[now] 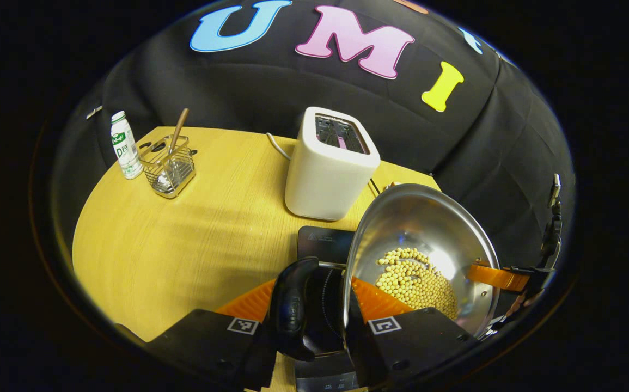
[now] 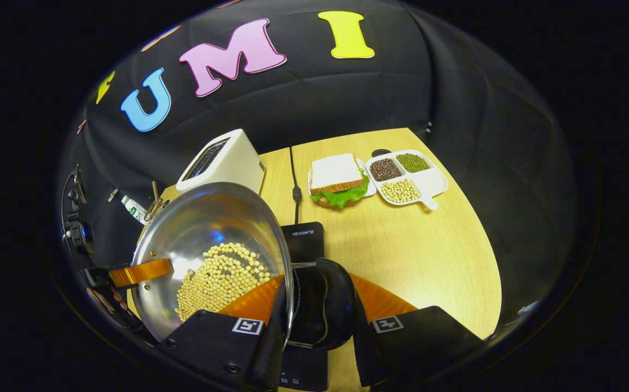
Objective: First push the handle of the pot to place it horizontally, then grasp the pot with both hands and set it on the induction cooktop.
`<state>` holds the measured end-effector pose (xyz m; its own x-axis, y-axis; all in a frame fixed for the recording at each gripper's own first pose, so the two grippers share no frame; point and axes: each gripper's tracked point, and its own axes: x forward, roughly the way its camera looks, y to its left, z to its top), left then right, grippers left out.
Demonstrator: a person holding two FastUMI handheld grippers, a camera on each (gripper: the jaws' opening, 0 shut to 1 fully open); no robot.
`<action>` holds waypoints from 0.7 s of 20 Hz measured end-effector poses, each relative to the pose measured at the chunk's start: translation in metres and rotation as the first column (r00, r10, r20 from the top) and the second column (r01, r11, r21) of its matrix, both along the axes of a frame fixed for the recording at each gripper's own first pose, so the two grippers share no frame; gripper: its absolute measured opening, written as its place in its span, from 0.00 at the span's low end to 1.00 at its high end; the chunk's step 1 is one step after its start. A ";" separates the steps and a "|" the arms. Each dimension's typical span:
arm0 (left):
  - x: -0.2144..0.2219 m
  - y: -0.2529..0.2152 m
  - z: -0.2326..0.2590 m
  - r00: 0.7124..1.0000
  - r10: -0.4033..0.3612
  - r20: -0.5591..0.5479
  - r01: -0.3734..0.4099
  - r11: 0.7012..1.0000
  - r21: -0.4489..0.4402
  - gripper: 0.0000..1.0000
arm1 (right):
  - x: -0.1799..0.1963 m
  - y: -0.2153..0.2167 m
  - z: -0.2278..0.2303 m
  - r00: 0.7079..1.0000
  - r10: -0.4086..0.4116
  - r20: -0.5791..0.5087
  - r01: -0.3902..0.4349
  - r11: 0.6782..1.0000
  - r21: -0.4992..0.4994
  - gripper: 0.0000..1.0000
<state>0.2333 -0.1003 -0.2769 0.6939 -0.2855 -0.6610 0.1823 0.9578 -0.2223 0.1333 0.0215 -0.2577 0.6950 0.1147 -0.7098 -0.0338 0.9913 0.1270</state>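
A steel pot (image 1: pixel 428 228) holding yellow soybeans (image 1: pixel 415 280) hangs over the black induction cooktop (image 1: pixel 325 244). My left gripper (image 1: pixel 314 296) is shut on the pot: one finger lies inside the rim and the other outside the black side handle (image 1: pixel 291 307). In the right gripper view the pot (image 2: pixel 211 223) sits to the left above the cooktop (image 2: pixel 304 239). My right gripper (image 2: pixel 319 298) clamps the opposite black handle (image 2: pixel 336 305) and rim the same way. Each gripper shows across the pot in the other's view. I cannot tell whether the pot's base touches the cooktop.
A white toaster (image 1: pixel 329 166) stands behind the cooktop on the wooden table (image 1: pixel 183 245). A bottle (image 1: pixel 125 147) and a wire basket (image 1: pixel 168 166) with a spoon sit far left. A sandwich plate (image 2: pixel 339 182), a divided bean dish (image 2: pixel 407 177) and a cable (image 2: pixel 294 188) lie behind.
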 end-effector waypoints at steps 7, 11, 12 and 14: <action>0.014 -0.001 -0.020 1.000 0.014 -0.028 -0.014 1.000 -0.009 0.60 | 0.015 -0.001 -0.019 1.000 0.003 -0.020 -0.003 1.000 -0.006 0.57; 0.016 -0.002 -0.031 0.999 0.019 -0.037 -0.019 1.000 -0.016 0.58 | 0.018 -0.004 -0.030 0.999 0.002 -0.035 -0.003 1.000 -0.013 0.57; 0.016 -0.001 -0.035 0.999 0.020 -0.044 -0.021 1.000 -0.017 0.58 | 0.018 -0.004 -0.032 0.999 0.003 -0.043 -0.004 1.000 -0.014 0.53; 0.018 -0.002 -0.043 0.998 0.018 -0.058 -0.019 1.000 -0.019 0.60 | 0.019 -0.004 -0.038 0.998 -0.002 -0.065 0.002 1.000 -0.014 0.57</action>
<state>0.2513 -0.1021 -0.3197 0.6596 -0.2862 -0.6950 0.1508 0.9563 -0.2506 0.1518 0.0174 -0.2957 0.6474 0.1032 -0.7551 -0.0240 0.9931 0.1151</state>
